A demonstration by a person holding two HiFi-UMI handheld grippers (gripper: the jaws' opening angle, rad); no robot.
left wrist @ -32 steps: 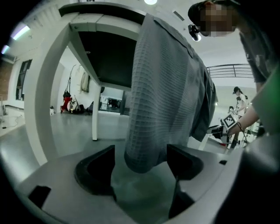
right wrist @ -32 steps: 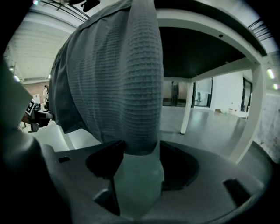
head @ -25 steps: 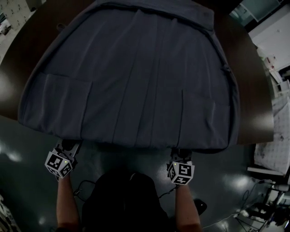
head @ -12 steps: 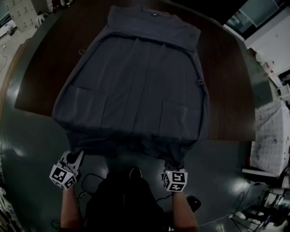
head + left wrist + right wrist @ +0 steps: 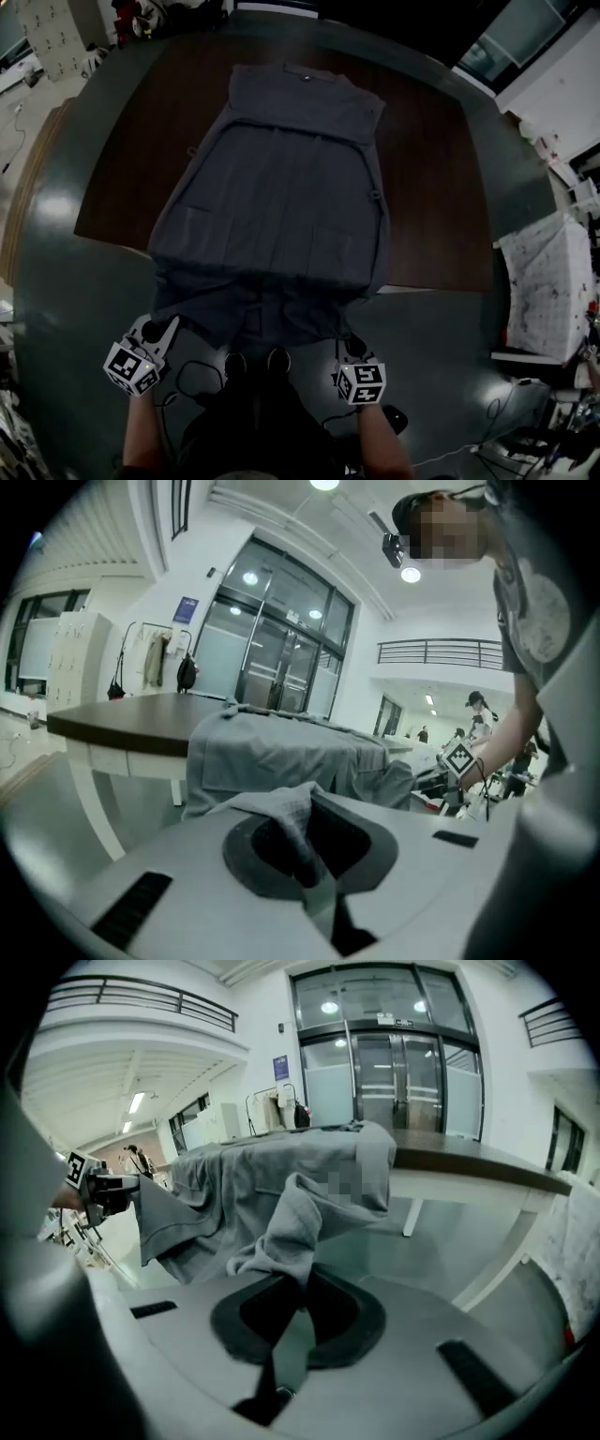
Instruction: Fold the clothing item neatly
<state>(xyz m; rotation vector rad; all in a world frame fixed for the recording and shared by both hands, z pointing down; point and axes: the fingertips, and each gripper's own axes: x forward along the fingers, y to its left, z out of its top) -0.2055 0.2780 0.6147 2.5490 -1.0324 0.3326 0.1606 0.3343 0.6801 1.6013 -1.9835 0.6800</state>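
Jaws: left gripper (image 5: 161, 330) and right gripper (image 5: 352, 345) clamped on garment (image 5: 281, 187) hem, right's just closed
Garment: dark grey, pleated, hem off table (image 5: 441, 187)
Axis: lengthwise away from person, narrow end far

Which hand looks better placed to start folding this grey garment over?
Neither clearly, I'd say. The left gripper and the right gripper are each shut on a near hem corner of the grey garment, which hangs off the table edge. Folding likely needs both together.
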